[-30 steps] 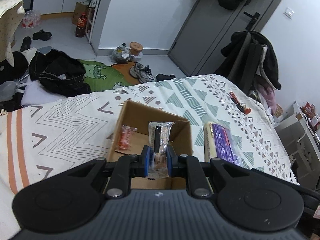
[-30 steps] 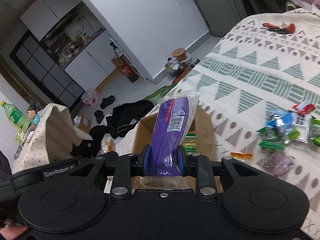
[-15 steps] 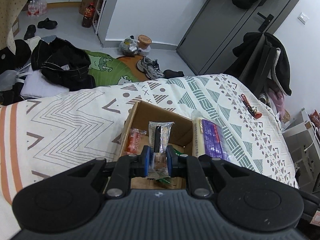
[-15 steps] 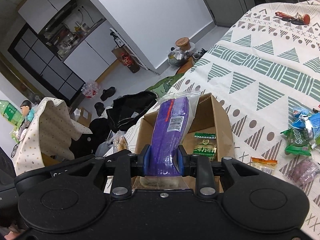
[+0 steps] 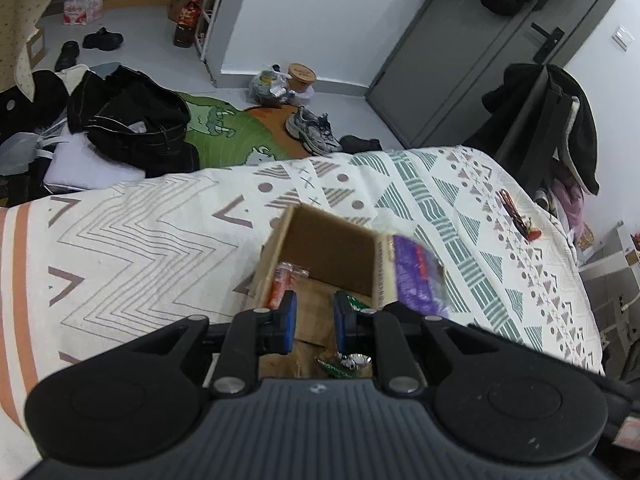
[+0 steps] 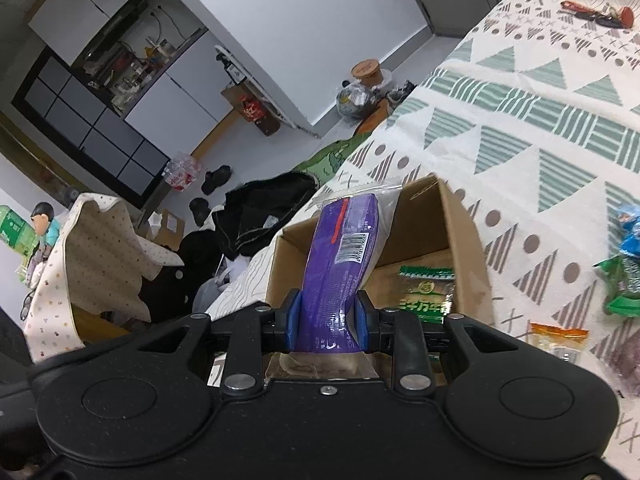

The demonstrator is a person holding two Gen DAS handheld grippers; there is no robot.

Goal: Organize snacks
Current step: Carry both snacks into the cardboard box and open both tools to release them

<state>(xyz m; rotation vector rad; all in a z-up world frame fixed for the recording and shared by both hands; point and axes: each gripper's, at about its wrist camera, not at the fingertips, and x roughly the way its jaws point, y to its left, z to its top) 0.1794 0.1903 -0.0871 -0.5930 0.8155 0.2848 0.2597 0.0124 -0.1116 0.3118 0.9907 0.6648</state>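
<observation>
Purple snack pack (image 6: 343,264) sits pinched in the right gripper (image 6: 327,316) jaws over the cardboard box (image 6: 464,240); left gripper (image 5: 313,320) jaws spread, empty.

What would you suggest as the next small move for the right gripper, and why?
Probably lower it a little and release: the right gripper is clamped on the purple packet, which stands above the open cardboard box, while the left gripper is open and empty.
</observation>
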